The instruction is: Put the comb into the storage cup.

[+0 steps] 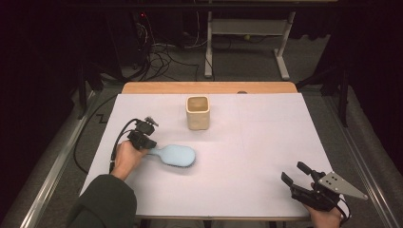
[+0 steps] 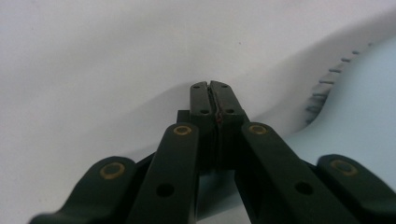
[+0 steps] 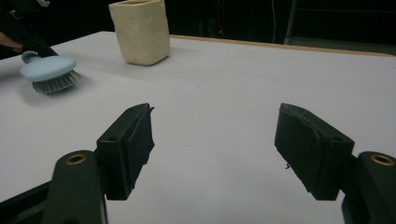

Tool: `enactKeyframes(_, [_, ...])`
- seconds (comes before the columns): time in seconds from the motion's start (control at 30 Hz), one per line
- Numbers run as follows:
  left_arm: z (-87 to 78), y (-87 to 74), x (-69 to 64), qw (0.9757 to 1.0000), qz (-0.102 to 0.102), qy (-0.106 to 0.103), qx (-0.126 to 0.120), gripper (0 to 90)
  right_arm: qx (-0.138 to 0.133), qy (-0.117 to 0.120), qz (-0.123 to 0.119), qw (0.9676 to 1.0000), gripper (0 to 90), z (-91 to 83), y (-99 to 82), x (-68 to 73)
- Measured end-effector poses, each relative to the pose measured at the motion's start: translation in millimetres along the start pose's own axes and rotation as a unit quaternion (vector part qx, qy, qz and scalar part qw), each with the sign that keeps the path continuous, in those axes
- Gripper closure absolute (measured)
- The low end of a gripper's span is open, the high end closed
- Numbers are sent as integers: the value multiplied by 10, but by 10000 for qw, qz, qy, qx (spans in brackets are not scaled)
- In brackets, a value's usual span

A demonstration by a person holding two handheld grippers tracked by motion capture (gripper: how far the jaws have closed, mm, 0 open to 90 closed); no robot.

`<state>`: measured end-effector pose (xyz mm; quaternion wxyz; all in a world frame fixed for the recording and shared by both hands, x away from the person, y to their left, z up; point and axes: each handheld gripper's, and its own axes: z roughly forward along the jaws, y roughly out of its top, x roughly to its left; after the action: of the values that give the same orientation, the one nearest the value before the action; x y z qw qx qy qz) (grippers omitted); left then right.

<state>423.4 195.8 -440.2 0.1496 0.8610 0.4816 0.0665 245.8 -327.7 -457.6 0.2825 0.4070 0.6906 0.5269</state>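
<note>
A light-blue brush (image 1: 176,155) lies bristles down on the white table top (image 1: 266,137), left of centre. My left gripper (image 1: 147,142) is at the end of its handle. In the left gripper view the jaws (image 2: 214,86) are pressed together, the pale blue handle runs under them, and the brush head (image 2: 364,107) with its bristles is at the right. The right gripper view has the brush (image 3: 49,67) far left, handle in that gripper. My right gripper (image 1: 293,172) hovers at the table's front right, open (image 3: 215,140), with nothing between its pads.
A cream square cup (image 1: 197,112) stands upright at the back middle of the table, also seen in the right gripper view (image 3: 140,30). A wooden edge (image 1: 209,87) borders the far side. Cables and table legs lie on the floor beyond.
</note>
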Motion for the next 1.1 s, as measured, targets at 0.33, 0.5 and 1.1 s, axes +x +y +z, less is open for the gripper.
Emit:
enactKeyframes(0.33, [-32,-107,-15,9999,-18,-104,-17,883,5,-2,-2,10000,283,1,-1,2])
enactKeyframes(0.5, [-46,-158,-37,9999,-17,-143,-40,883,5,-2,-2,10000,283,1,-1,1])
enactKeyframes(1.1, [-88,-325,-105,9992,-36,-385,-114,883,1,-9,3,10000,283,-1,0,2])
